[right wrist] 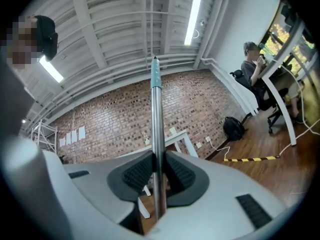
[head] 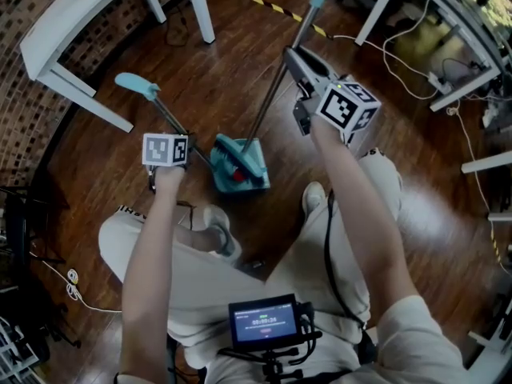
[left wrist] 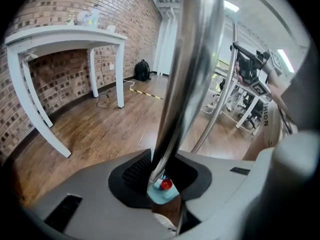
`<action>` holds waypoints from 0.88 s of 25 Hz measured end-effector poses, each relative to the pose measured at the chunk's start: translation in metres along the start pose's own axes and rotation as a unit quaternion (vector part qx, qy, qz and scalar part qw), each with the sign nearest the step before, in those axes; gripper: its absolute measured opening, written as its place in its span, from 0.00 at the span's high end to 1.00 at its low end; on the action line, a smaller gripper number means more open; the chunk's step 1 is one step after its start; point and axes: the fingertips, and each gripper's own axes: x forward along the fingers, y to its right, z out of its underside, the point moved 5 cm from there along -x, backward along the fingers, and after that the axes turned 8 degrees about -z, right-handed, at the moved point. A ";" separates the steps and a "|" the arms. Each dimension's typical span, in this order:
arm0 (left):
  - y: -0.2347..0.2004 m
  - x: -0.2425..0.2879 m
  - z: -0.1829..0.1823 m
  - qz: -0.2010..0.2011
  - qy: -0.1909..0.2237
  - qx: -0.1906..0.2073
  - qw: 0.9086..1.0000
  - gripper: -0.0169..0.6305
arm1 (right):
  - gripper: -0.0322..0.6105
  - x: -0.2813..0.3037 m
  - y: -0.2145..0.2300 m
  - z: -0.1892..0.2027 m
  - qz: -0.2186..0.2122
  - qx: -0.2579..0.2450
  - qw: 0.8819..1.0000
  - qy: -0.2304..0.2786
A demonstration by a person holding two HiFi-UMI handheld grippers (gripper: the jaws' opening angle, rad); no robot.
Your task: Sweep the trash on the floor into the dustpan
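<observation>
Head view: the left gripper [head: 170, 144] clamps the slanted dustpan handle [head: 164, 110]. The teal dustpan [head: 240, 166] sits on the wooden floor [head: 224, 70] beyond its fingers, with a red piece of trash [head: 238, 176] inside. The right gripper [head: 294, 58] clamps the broom pole [head: 276, 86], which runs down from its fingers to the dustpan.

Left gripper view: the fingers of the left gripper [left wrist: 162, 169] pinch the dustpan handle [left wrist: 190, 59]. The dustpan [left wrist: 159, 194] and the red piece of trash [left wrist: 166, 185] show just below them.

Right gripper view: the fingers of the right gripper [right wrist: 156, 174] pinch the broom pole [right wrist: 156, 119], which rises straight up past them.
</observation>
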 end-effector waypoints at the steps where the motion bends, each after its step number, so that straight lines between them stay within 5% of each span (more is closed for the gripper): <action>1: -0.003 -0.006 -0.004 0.002 0.010 -0.015 1.000 0.84 | 0.81 -0.002 0.001 -0.004 0.002 0.005 1.000 0.005; 5: -0.022 -0.036 -0.020 0.000 0.062 -0.098 0.993 0.84 | 0.81 -0.020 0.006 -0.030 0.017 0.019 0.999 0.029; 10: -0.056 -0.064 -0.034 -0.008 0.126 -0.188 0.974 0.84 | 0.81 -0.055 0.006 -0.067 0.039 0.000 0.998 0.055; 22: -0.085 -0.086 -0.044 -0.014 0.165 -0.233 0.958 0.84 | 0.81 -0.125 0.036 -0.114 0.107 -0.057 0.988 0.100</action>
